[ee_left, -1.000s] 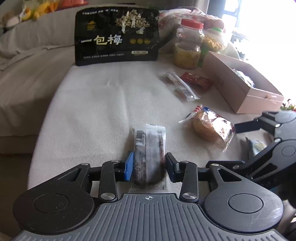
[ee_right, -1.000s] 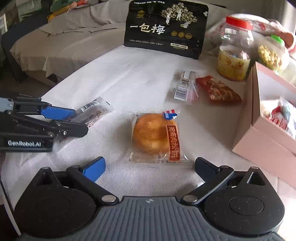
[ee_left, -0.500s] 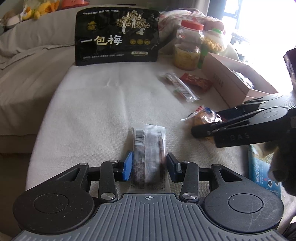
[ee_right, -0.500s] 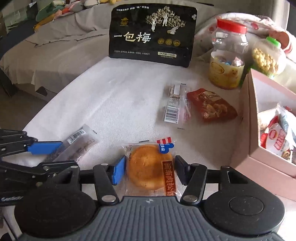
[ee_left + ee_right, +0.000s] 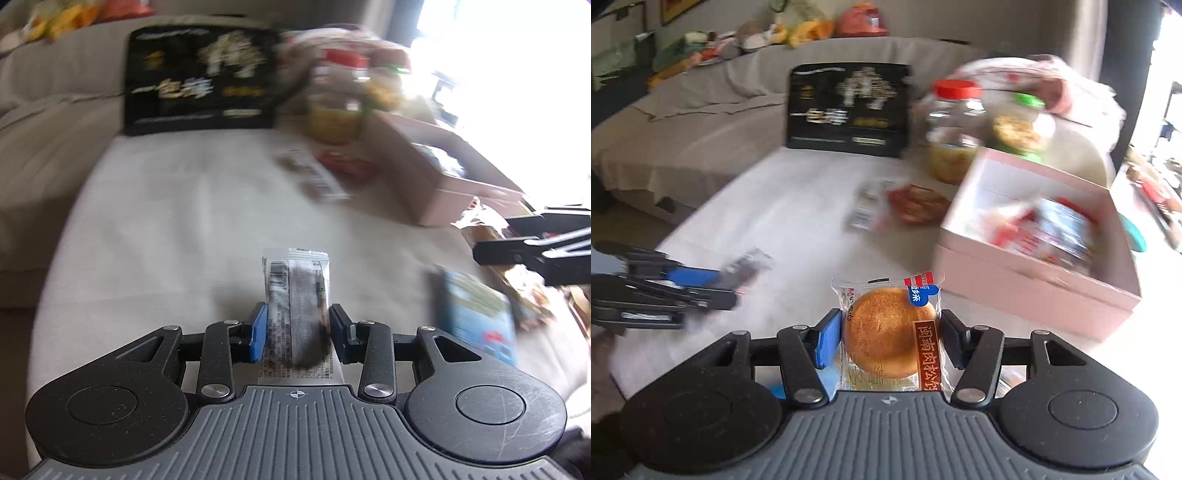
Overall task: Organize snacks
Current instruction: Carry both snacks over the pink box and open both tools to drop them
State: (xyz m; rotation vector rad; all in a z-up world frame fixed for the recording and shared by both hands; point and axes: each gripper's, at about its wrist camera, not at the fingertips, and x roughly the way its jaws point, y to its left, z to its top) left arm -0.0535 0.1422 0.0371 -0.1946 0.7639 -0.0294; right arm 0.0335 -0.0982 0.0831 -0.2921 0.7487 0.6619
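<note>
Left tool (image 5: pixel 297 338) clenched tighter on dark bar packet (image 5: pixel 297 295), lifted off surface (image 5: pixel 166 229). Right tool (image 5: pixel 891 341) had snapped shut on bun packet (image 5: pixel 890 332), lifted toward pink box (image 5: pixel 1034 273); both likely box-bound.

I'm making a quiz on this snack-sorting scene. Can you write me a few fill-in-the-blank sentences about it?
1. The right gripper holds a wrapped round ____.
2. The left gripper holds a packet printed with a ____.
3. The open box is coloured ____.
4. The taller jar has a ____ lid.

Missing words: cake; barcode; pink; red
</note>
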